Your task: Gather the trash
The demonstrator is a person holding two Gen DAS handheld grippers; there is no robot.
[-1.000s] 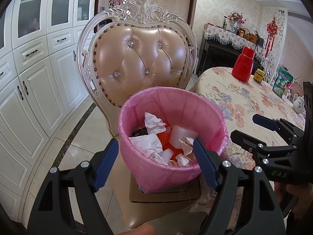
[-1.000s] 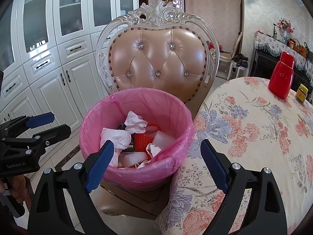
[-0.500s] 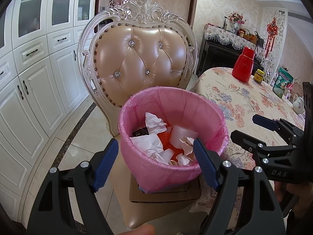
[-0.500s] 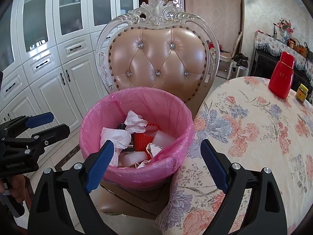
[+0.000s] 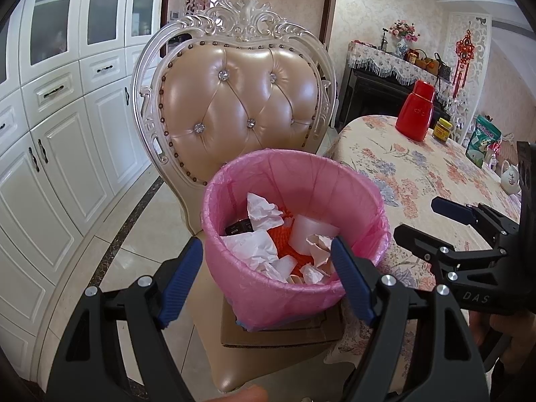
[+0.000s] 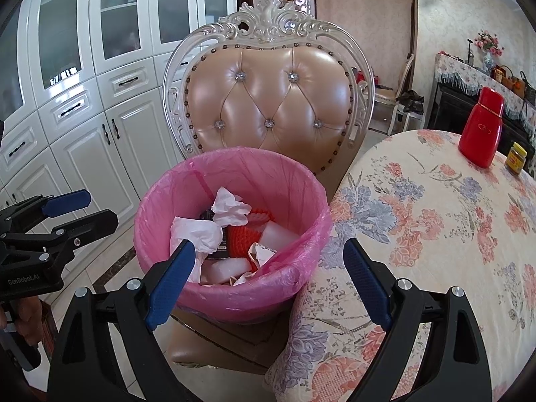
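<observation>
Trash fills the lower part of a bin (image 5: 294, 278) lined with a pink bag (image 6: 231, 174): crumpled white tissues (image 6: 231, 207), an orange netted piece (image 6: 246, 234), pale foam blocks (image 5: 310, 238) and a small black item (image 5: 238, 227). The bin stands on a flat cardboard piece (image 5: 281, 333) on the seat of a tufted beige chair (image 5: 241, 100), just beside the table (image 6: 435, 234) with its floral cloth. The left gripper (image 5: 268, 278) hangs before the bin's near rim, jaws spread and empty; the right gripper (image 6: 268, 281) is likewise spread, holding nothing. On the table stand a red flask (image 6: 482, 134) and a yellow-lidded jar (image 6: 516, 159). Only the left wrist view reaches the green packet (image 5: 484, 140) and white teapot (image 5: 511, 179) farther along; only the right wrist view shows a second chair (image 6: 398, 100) in the room beyond.
</observation>
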